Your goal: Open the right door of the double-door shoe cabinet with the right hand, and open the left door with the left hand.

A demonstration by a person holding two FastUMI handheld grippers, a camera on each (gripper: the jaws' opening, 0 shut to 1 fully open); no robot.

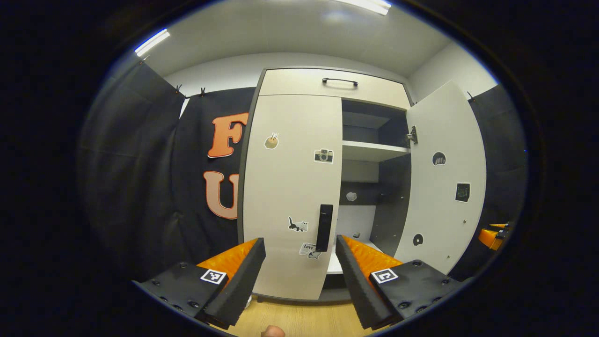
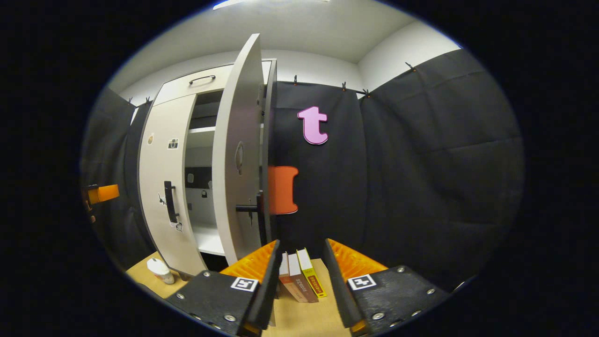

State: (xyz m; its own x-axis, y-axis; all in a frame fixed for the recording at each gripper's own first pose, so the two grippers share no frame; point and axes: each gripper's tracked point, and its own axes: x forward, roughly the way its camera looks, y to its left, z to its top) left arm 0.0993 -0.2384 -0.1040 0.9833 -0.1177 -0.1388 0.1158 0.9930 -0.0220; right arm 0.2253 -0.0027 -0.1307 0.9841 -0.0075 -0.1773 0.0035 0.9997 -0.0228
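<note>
White double-door shoe cabinet [image 1: 299, 187]: right door [image 1: 444, 178] swung wide, left door [image 1: 290, 187] closed | my left gripper [image 1: 299, 262] spread apart, near the left door's black bar handle [image 1: 324, 227], not touching | my right gripper [image 2: 299, 271] parted, empty, beside the open door | upright books [image 2: 299, 281] beyond it on the wooden surface [image 2: 299, 318].

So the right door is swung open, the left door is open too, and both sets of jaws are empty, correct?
Not quite: the left door is closed, flush against the cabinet front with its black handle untouched, as the left gripper view shows. The rest holds: the right door is swung open, and the left gripper and right gripper both have their jaws apart and empty.
</note>
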